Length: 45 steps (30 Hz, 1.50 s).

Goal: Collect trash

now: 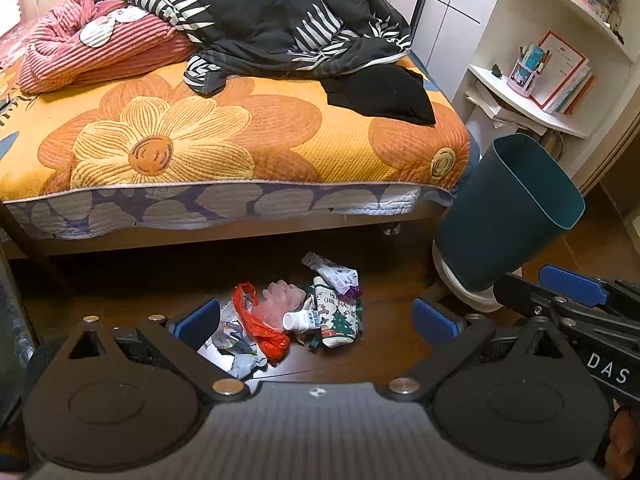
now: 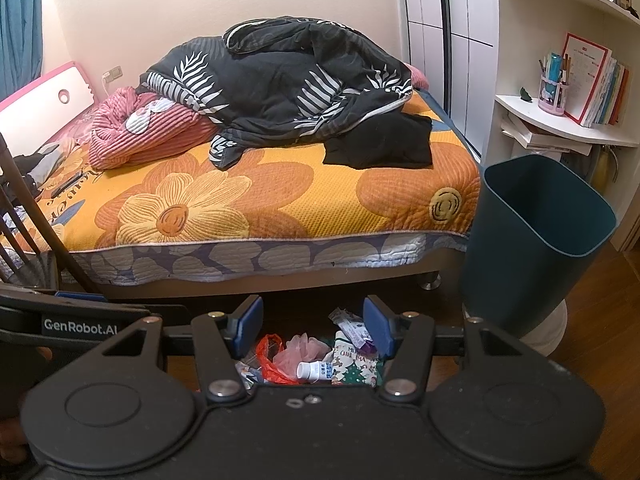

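both black tongs [image 1: 316,322] [image 2: 314,324] carry blue pads, silver screws, white lettering, perhaps logos.

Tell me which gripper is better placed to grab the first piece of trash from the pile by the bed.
Probably the left gripper: it's open, with the trash pile between its fingers. The right gripper, also open, sits nearer the bin.

Quilts [image 2: 288,80] on flowered bed [image 2: 256,200]

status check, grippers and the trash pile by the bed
Left gripper open, empty. Right gripper open, empty. Mixed wrapper-and-bottle trash pile on wooden floor, untouched. Dark teal plastic bin upright at right. Nothing in the way.
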Tool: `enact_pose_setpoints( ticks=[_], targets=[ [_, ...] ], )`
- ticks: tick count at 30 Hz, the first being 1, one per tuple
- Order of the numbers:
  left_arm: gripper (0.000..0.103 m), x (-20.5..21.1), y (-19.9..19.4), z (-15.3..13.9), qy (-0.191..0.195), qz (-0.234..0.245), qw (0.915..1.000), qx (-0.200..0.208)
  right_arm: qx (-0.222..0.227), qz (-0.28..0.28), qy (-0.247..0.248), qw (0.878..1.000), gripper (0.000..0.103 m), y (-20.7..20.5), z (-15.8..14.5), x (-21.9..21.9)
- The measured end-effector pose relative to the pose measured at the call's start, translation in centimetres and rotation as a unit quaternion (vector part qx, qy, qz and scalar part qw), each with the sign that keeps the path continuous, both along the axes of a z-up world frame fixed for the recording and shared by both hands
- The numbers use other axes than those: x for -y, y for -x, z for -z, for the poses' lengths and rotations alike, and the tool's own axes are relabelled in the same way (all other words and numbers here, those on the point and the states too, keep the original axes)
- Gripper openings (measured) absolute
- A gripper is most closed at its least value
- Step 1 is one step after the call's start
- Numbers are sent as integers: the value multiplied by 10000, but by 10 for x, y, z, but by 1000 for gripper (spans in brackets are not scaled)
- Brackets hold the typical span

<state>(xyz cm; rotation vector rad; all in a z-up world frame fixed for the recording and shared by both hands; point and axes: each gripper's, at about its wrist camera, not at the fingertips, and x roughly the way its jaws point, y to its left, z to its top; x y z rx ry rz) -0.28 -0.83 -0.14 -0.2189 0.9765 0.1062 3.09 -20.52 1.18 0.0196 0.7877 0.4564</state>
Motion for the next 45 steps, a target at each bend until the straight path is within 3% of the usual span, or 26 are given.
enact_pose_setpoints(
  ticks=[14, 23, 26, 29, 36, 45],
  targets=[
    [103, -3, 0, -1, 29, 11, 10000, -12, 31, 7, 33, 10000, 56, 1, -2, -2],
    [103, -17, -20, 17, 165, -58, 9996, -211, -11, -254, 209, 9995, 56, -26, 19, -15],
    [103, -28, -34, 27, 213, -108, 9996, -176, -158, -220, 266, 9993, 56, -49, 34, -17],
    [103, -40, -50, 38, 6, -277, 9995, -156, -318, -4, 318, 9990, 56, -80, 53, -13],
    [103, -84, -94, 82, -217, -786, 9953, -523, -701, 403, 398, 9959, 56, -145, 109, -5],
    [103, -108, -154, 156, -83, -733, 9915, -1075, -1288, -181, 706, 9890, 56, -206, 184, -35]
  ],
)
